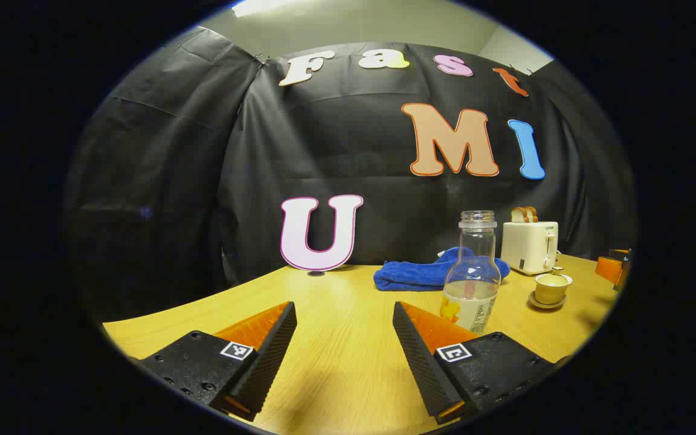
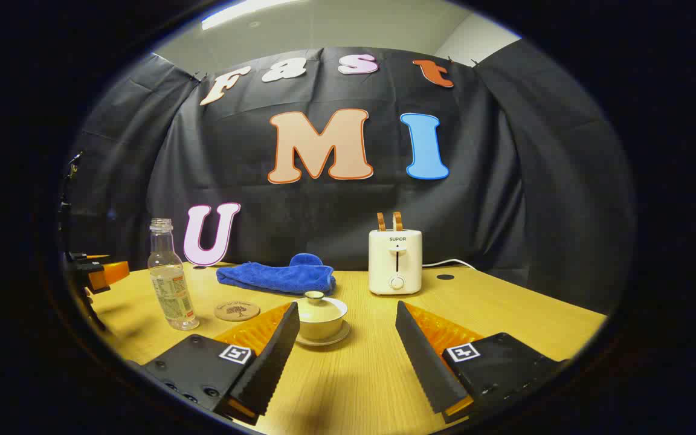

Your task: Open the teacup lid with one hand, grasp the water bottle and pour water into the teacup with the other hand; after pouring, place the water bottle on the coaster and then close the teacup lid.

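A clear, uncapped water bottle (image 1: 472, 278) with a little water stands on the wooden table, just beyond my left gripper's right finger. My left gripper (image 1: 345, 350) is open and holds nothing. The lidded cream teacup (image 2: 320, 317) sits on its saucer, just ahead of my right gripper's left finger, with the lid on. My right gripper (image 2: 345, 353) is open and holds nothing. A round brown coaster (image 2: 237, 310) lies between the bottle (image 2: 170, 284) and the teacup. In the left gripper view the teacup (image 1: 551, 287) stands right of the bottle. The left gripper (image 2: 97, 275) shows at the far left of the right gripper view.
A folded blue towel (image 2: 278, 276) lies at the back of the table (image 2: 505, 314). A white toaster (image 2: 395, 261) with two bread slices stands behind the teacup, its cord running right. Black cloth closes off the back and sides.
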`<control>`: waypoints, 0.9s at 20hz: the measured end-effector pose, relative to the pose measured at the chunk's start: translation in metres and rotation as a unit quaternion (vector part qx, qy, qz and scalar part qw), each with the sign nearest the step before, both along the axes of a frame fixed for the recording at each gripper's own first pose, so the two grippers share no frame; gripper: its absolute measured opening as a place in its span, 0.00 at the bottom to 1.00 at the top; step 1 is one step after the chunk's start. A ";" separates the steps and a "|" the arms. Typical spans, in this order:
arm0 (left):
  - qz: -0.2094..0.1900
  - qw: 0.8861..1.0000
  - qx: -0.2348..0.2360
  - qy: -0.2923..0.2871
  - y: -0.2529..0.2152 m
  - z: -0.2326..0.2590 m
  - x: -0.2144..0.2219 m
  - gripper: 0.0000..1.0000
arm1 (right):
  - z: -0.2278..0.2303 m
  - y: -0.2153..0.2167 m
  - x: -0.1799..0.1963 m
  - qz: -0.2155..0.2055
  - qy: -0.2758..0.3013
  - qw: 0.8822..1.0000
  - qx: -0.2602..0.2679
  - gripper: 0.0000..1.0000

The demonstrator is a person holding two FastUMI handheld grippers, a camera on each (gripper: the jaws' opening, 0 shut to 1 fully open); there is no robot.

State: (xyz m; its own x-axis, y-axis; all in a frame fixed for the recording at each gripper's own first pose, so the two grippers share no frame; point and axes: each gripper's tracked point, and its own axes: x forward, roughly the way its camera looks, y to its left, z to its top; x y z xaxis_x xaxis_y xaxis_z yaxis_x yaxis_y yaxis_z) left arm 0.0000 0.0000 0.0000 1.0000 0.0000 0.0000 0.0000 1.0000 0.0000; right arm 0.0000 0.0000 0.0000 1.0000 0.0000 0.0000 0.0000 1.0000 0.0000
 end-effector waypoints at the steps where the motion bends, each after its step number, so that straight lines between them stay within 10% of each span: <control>1: -0.001 1.000 0.000 0.000 -0.001 0.001 0.000 0.94 | 0.000 0.000 0.000 0.000 0.001 1.000 0.000 1.00; 18: -0.005 1.000 0.000 0.000 0.000 0.000 -0.001 0.94 | -0.001 0.000 0.001 0.000 -0.001 1.000 0.000 1.00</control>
State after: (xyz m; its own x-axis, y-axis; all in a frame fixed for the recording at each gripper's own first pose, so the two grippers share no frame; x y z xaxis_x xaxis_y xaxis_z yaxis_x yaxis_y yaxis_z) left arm -0.0008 -0.0004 -0.0004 0.9999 -0.0103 -0.0004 0.0103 0.9999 -0.0006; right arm 0.0010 -0.0003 -0.0008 1.0000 0.0003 0.0011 -0.0003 1.0000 0.0001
